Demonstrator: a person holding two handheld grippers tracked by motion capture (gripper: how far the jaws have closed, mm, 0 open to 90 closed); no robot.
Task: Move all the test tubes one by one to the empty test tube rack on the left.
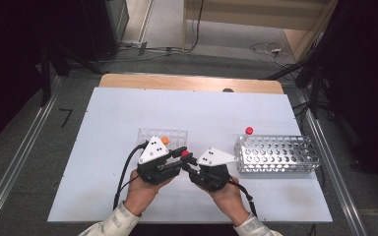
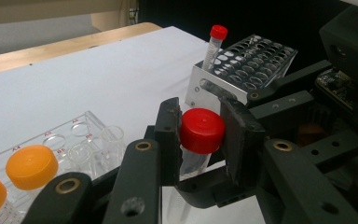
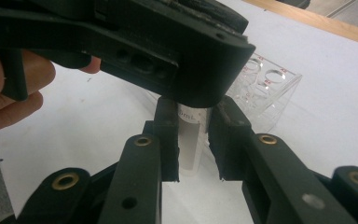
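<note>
I am holding a red-capped tube (image 2: 200, 135) between my two grippers, just in front of the clear rack (image 1: 163, 134), which is sitting near the middle of the table (image 1: 103, 147). The left gripper (image 2: 199, 140) is clenching on the tube's red cap (image 1: 184, 153), both pads pressing its sides. The right gripper (image 3: 193, 142) is straddling the tube's clear body lower down; its left pad is lying against the tube wall while a sliver of gap is showing at the right pad, so I am reading that grip as loosened, not squeezing. In the high view the right gripper (image 1: 191, 166) is meeting the left gripper (image 1: 179, 156) tip to tip above the table's near half. Two orange-capped tubes (image 2: 31, 166) are standing in the clear rack. Towards the table's right edge, a metal rack (image 1: 277, 154) is carrying another red-capped tube (image 1: 248, 131) upright at its far left corner.
</note>
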